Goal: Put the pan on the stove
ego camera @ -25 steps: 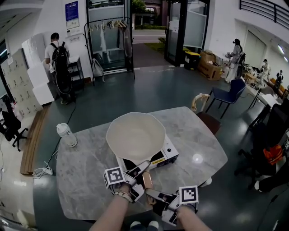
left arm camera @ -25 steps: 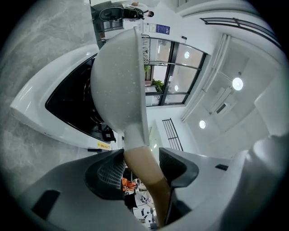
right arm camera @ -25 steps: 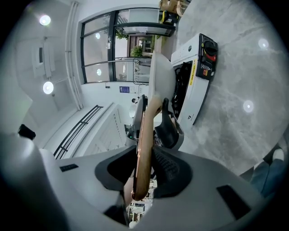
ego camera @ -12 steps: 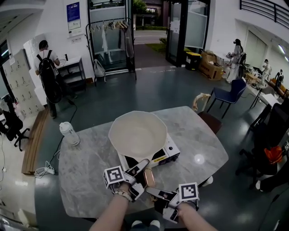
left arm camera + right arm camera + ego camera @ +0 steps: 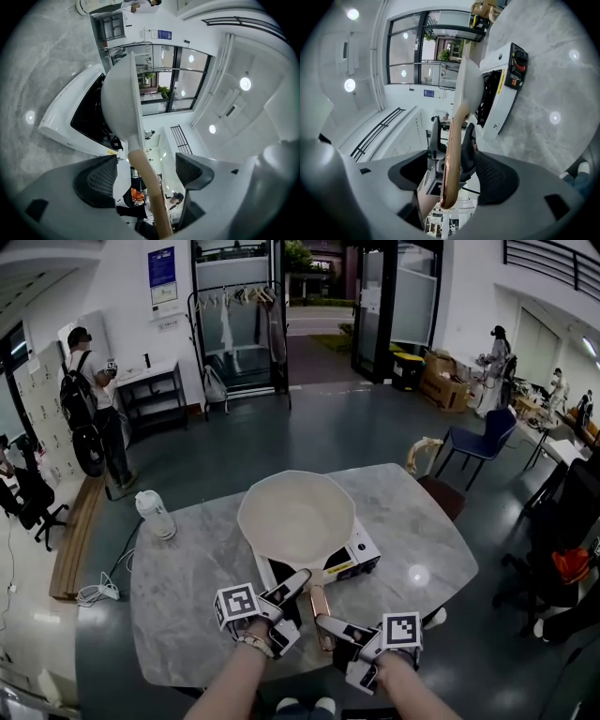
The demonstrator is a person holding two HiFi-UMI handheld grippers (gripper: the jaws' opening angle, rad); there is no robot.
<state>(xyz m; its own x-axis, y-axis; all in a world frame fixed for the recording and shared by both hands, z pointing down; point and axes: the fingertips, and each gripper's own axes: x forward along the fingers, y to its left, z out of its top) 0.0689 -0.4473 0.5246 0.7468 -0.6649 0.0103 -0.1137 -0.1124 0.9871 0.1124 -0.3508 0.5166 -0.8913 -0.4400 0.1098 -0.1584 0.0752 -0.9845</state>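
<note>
A cream pan (image 5: 295, 518) sits on the white single-burner stove (image 5: 354, 561) in the middle of the marble table (image 5: 187, 596). Its wooden handle (image 5: 320, 617) points toward me. My left gripper (image 5: 292, 601) is on the handle's left and my right gripper (image 5: 335, 638) on its near right. In the left gripper view the handle (image 5: 149, 187) runs between the pads with a gap on each side, and the jaws are opening. In the right gripper view the handle (image 5: 452, 159) also stands free between the opening jaws of that gripper (image 5: 450, 174), with the pan (image 5: 467, 91) and stove (image 5: 502, 91) beyond.
A white bottle (image 5: 155, 515) stands at the table's far left. A blue chair (image 5: 483, 442) and a brown seat (image 5: 436, 493) are past the table's right side. A person (image 5: 89, 409) stands by shelves at the far left, others at the far right.
Both grippers' jaws have spread away from the pan handle. The right gripper has drifted slightly right. The person at the far left has walked further left.
</note>
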